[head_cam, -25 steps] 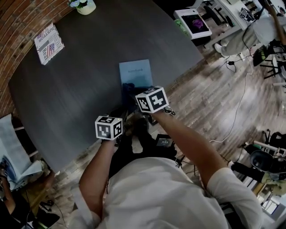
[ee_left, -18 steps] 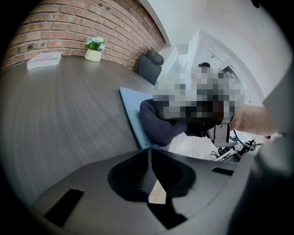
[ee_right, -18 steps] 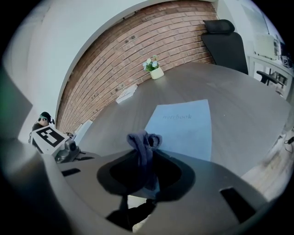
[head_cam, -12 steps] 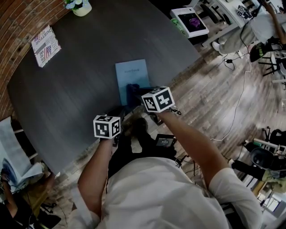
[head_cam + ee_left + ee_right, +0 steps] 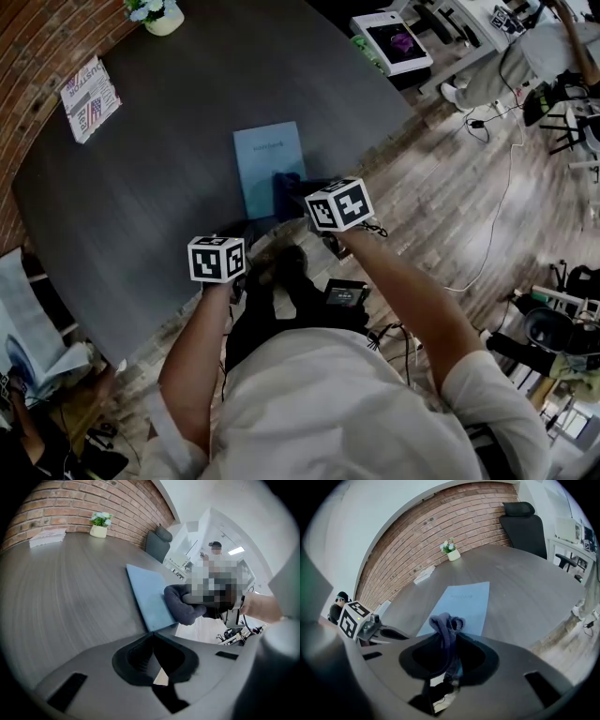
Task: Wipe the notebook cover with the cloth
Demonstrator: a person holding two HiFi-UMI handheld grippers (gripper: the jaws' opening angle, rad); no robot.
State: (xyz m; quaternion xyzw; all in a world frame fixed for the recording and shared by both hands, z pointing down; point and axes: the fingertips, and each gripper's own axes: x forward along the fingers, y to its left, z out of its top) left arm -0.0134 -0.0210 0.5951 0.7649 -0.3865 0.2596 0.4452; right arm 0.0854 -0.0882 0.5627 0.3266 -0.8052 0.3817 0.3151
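A light blue notebook (image 5: 267, 165) lies flat near the table's front edge, also in the left gripper view (image 5: 147, 594) and the right gripper view (image 5: 464, 605). My right gripper (image 5: 449, 641) is shut on a dark blue cloth (image 5: 446, 627), which rests on the notebook's near end (image 5: 286, 185). The cloth (image 5: 183, 605) bulges over the notebook's near right corner. My left gripper (image 5: 152, 656) is shut with nothing in it, over the table edge left of the notebook. Its marker cube (image 5: 217, 259) shows from above.
The dark round table (image 5: 159, 159) carries a small potted plant (image 5: 155, 16) and a printed booklet (image 5: 90, 97) at the far left. A box with a screen picture (image 5: 392, 42) sits on a stand beyond the table. Wooden floor with cables (image 5: 497, 216) lies to the right.
My right gripper has slid the cloth toward the notebook's near right side. The left gripper stayed about where it was. The view has shifted slightly.
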